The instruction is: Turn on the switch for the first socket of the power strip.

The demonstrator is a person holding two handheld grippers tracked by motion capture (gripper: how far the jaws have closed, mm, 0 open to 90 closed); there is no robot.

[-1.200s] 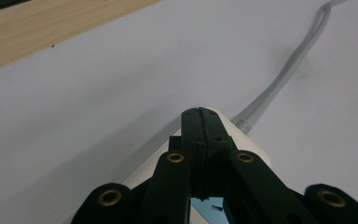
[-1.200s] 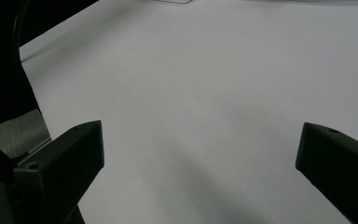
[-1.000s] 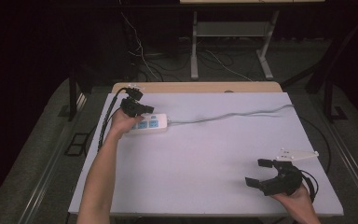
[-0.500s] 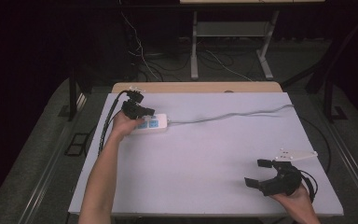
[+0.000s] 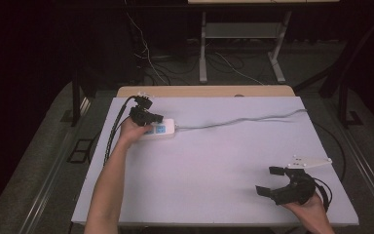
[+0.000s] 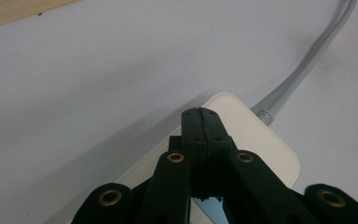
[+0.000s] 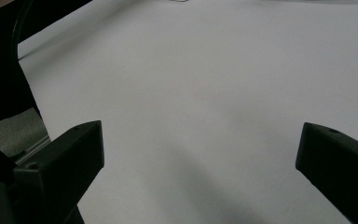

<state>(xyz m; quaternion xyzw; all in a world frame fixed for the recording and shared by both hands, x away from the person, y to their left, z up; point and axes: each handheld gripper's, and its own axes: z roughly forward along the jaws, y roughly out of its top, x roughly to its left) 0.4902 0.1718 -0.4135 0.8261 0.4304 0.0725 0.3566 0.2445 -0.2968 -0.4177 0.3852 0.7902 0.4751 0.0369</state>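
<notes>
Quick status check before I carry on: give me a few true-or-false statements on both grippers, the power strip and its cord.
1. The left gripper has its jaws pressed together above the white power strip. True.
2. The right gripper is shut on the cord. False: its jaws stand wide apart over bare table, nothing between them.
3. The grey cord runs from the power strip toward the table's far right. True.
4. The power strip lies at the near right corner of the table. False: it lies at the far left, by the left gripper.
5. The two grippers are touching. False: they are at opposite corners.
</notes>
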